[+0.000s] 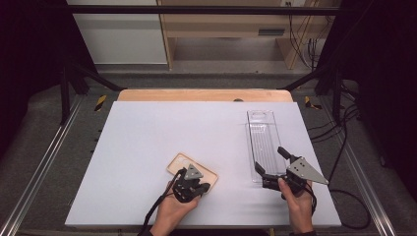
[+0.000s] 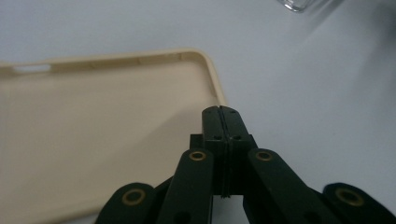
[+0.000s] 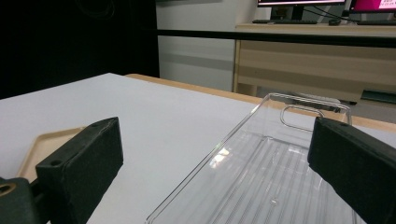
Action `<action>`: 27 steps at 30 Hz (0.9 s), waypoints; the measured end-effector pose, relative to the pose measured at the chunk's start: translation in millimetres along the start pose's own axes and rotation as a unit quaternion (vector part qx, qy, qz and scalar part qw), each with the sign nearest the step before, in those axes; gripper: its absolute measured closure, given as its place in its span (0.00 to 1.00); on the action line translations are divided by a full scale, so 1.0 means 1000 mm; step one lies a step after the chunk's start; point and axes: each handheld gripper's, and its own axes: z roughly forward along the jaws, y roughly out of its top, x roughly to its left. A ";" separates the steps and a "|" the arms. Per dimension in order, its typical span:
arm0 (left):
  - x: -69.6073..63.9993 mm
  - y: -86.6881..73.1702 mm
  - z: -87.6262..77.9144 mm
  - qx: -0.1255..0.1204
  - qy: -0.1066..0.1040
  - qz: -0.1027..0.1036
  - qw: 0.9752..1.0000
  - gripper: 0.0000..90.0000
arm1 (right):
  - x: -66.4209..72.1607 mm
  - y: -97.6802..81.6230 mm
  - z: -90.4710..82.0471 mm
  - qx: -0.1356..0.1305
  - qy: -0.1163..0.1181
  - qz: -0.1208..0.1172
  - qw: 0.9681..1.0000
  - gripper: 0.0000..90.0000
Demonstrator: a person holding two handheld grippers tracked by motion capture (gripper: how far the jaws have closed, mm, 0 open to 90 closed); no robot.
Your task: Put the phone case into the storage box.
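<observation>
White table top (image 1: pixel 147 147) filled the middle of the high view, wooden edge showing along its top side. Clear plastic tray (image 1: pixel 264 142) lay lengthwise right of centre in that view, long axis running up the frame, hang-slot end toward the top. In your right gripper view the tray (image 3: pixel 261 177) took the lower right, ribbed floor visible, slot end near the upper right. Beige phone case (image 1: pixel 192 171) lay flat, hollow side up, low and left of centre in the high view, well apart from the tray. In your left gripper view the case (image 2: pixel 93 135) covered the left half of the frame, its rounded corner near the upper middle. Your right gripper (image 1: pixel 273 164) sat lower right in the high view at the tray's near end, jaws spread wide, one toward each side of that end; in the right gripper view the pads stood at far left and far right of the frame with nothing pressed between them. Can't tell whether either pad touched the tray. Your left gripper (image 1: pixel 193 186) sat over the lower end of the case, lower centre in the high view. Its jaws were fully closed, pads flat together, nothing between them; tips at the case's right rim by its corner, contact unclear.
</observation>
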 end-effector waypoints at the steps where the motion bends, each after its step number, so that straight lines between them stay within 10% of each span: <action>1: -0.001 0.000 0.001 0.001 -0.002 0.002 1.000 1.00 | 0.000 0.000 0.000 0.000 0.000 0.000 1.000 0.04; 17: -0.012 -0.004 0.001 -0.006 -0.018 0.004 1.000 1.00 | 0.000 0.000 0.000 0.001 0.002 0.003 1.000 0.04; 23: -0.006 -0.007 -0.007 -0.054 0.005 0.018 0.998 1.00 | 0.002 0.001 0.000 -0.002 0.002 0.003 1.000 0.03; 27: 0.006 -0.010 -0.026 -0.105 0.039 0.037 0.993 1.00 | 0.010 0.009 0.000 0.012 0.007 -0.007 1.000 0.03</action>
